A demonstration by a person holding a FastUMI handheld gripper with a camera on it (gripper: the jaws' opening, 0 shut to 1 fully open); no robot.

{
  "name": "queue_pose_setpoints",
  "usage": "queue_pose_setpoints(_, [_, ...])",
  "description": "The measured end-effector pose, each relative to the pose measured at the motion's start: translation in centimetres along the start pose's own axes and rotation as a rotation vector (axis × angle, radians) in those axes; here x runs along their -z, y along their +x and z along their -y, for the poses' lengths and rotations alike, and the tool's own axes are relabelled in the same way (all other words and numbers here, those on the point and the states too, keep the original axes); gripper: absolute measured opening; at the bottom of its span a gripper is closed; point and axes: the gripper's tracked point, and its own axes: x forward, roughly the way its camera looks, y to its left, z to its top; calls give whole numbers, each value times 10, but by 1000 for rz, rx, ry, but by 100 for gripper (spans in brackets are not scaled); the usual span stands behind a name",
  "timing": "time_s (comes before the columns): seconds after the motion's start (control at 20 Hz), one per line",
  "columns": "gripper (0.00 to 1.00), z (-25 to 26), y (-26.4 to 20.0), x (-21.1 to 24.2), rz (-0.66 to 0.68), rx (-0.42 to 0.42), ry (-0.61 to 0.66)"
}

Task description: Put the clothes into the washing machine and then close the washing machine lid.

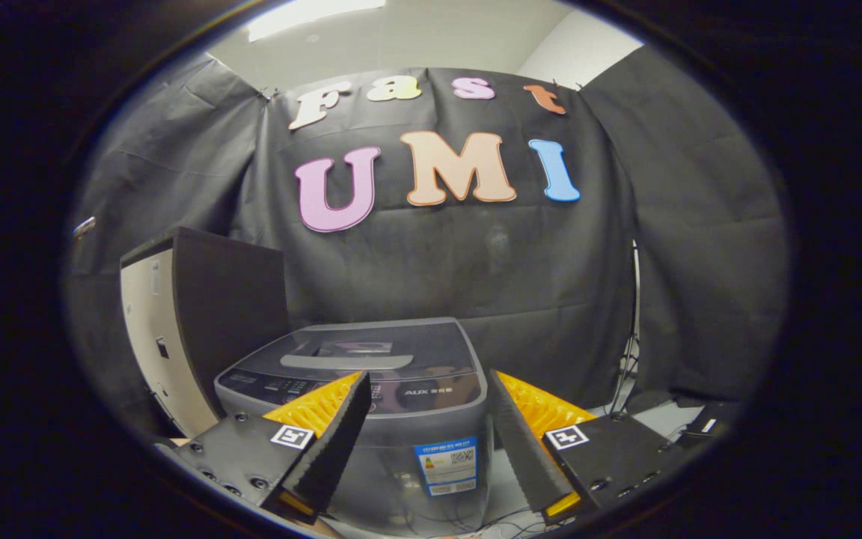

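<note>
From my remote seat I see draped black cloth walls (476,262) closing the booth on three sides, creased and hanging in folds. Above them shows a pale white ceiling (401,37) with a bright rectangular light panel (304,13). To one side stands a tall boxy cabinet with a cream front and dark side (199,314). At the other side thin dark cables (629,352) run down the cloth to a pale floor (663,415)

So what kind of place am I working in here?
Likely a staged recording booth, not a home laundry: black cloth wall, top-load washing machine with lid down just beyond the open gripper, a dark cabinet beside it.
</note>
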Motion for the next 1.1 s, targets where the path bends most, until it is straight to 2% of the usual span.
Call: queue_pose_setpoints(1.1, [96,8,-12,9,-32,11,15])
